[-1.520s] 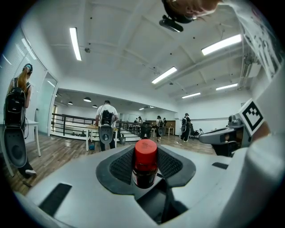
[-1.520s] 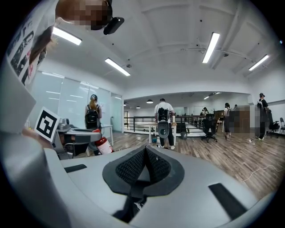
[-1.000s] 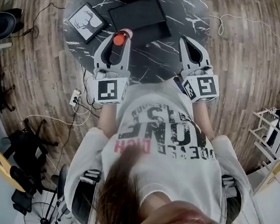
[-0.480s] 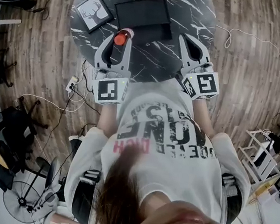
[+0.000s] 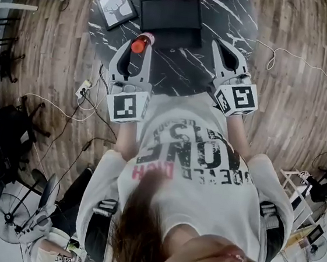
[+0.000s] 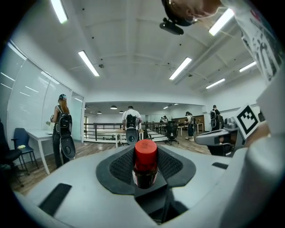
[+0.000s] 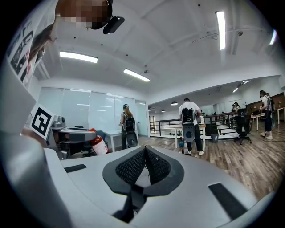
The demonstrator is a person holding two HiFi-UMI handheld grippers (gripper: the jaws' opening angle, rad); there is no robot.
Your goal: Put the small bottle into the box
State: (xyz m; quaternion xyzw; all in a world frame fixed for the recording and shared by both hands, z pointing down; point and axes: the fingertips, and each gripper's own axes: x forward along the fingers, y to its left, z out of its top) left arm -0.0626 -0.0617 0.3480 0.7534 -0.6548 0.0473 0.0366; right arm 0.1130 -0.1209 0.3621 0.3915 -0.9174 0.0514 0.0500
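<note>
The small bottle (image 5: 139,44), dark with a red cap, stands upright between the jaws of my left gripper (image 5: 140,39), which is shut on it just above the table's near edge. In the left gripper view the bottle (image 6: 145,156) fills the gap between the black pads (image 6: 121,166). A black flat box (image 5: 171,15) lies on the round black marble table (image 5: 183,62), beyond the bottle. My right gripper (image 5: 221,48) hovers to the right of the box, its pads (image 7: 133,167) meeting at the tip with nothing between them.
A framed deer picture (image 5: 117,6) lies on the table left of the box. Cables and a power strip (image 5: 84,88) trail over the wooden floor at the left. Several people stand far off in the office (image 6: 130,129).
The head view has drifted: table, box and picture frame now sit a little higher and further right. Both grippers keep their stance and the bottle stays in the left one.
</note>
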